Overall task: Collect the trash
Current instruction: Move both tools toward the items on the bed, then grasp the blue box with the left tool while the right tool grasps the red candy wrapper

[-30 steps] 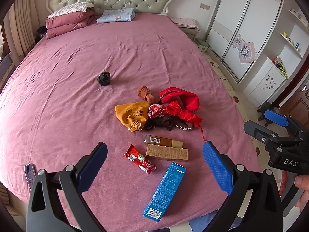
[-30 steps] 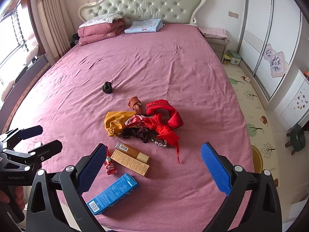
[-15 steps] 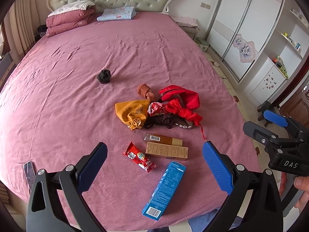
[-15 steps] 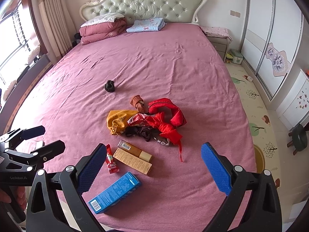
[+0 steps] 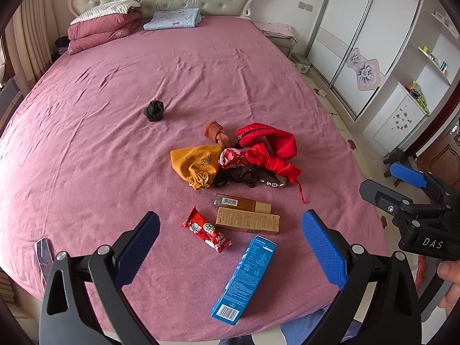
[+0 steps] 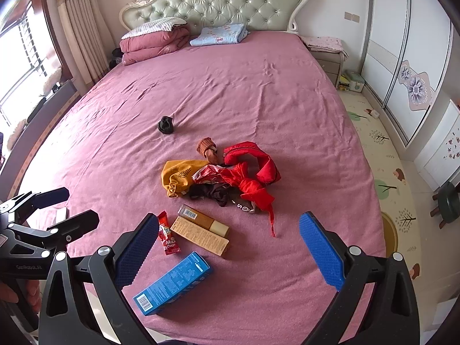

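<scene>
Left wrist view: the left gripper [image 5: 230,244] hangs above the near edge of the wide pink-sheeted bed [image 5: 115,149] with its blue-padded fingers [image 5: 323,251] spread wide and empty, and the right gripper [image 6: 224,247], likewise spread and empty, hovers beside it. Between and just beyond the fingers lie a long blue cardboard box [image 5: 244,279], a red foil candy wrapper [image 5: 205,230], a tan cardboard box [image 5: 247,220] and a brown box with a barcode [image 5: 243,203] touching it. Further out sits a heap of red cloth [image 5: 270,152], a mustard drawstring pouch [image 5: 195,165] and dark fabric [image 5: 247,176], with a small black bundle [image 5: 154,110] well apart.
</scene>
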Tool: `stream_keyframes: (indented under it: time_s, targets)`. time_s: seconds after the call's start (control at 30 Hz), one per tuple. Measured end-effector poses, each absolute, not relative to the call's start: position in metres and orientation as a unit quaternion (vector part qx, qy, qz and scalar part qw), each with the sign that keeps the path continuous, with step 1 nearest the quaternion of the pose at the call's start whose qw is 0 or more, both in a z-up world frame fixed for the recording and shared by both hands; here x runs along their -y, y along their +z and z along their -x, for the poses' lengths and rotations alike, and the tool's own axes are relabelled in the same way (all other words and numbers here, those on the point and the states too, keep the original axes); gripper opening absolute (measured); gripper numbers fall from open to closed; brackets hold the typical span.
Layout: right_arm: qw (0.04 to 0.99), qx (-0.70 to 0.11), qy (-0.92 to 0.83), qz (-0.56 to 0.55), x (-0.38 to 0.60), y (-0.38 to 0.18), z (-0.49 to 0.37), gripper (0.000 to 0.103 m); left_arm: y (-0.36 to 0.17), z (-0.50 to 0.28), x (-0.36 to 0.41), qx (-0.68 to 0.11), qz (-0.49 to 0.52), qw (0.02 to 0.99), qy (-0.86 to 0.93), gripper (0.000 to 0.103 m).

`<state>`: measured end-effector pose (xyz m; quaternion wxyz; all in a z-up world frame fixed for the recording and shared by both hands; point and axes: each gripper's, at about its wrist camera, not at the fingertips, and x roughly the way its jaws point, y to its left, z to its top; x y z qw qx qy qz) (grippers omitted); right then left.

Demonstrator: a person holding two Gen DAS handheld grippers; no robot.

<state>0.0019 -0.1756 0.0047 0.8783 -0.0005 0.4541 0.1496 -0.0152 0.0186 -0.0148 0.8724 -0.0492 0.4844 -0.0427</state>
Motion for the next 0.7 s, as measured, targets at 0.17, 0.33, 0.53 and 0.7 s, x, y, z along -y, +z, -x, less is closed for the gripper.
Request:
stream_keyframes:
  time_s: [0.17, 0.33, 0.53, 0.7]
  targets:
    - [0.874, -0.462, 0.151, 0.000, 0.177, -0.002, -0.001, 0.094, -0.023, 0.018, -0.014, -0.492, 0.045, 0.868, -0.045, 0.099]
    - [0.866, -0.475, 0.153, 0.000, 0.178, -0.013, -0.004, 0.094, -0.036, 0.019, -0.011, -0.508, 0.041, 0.859, -0.050, 0.099]
    - [0.855, -0.495, 0.153, -0.001, 0.179, -0.033, -0.010, 0.094, -0.065, 0.020, -0.004, -0.540, 0.030, 0.839, -0.056, 0.099]
    - [0.847, -0.509, 0.153, -0.001, 0.181, -0.051, -0.018, 0.094, -0.090, 0.020, 0.003, -0.563, 0.028, 0.823, -0.062, 0.099]
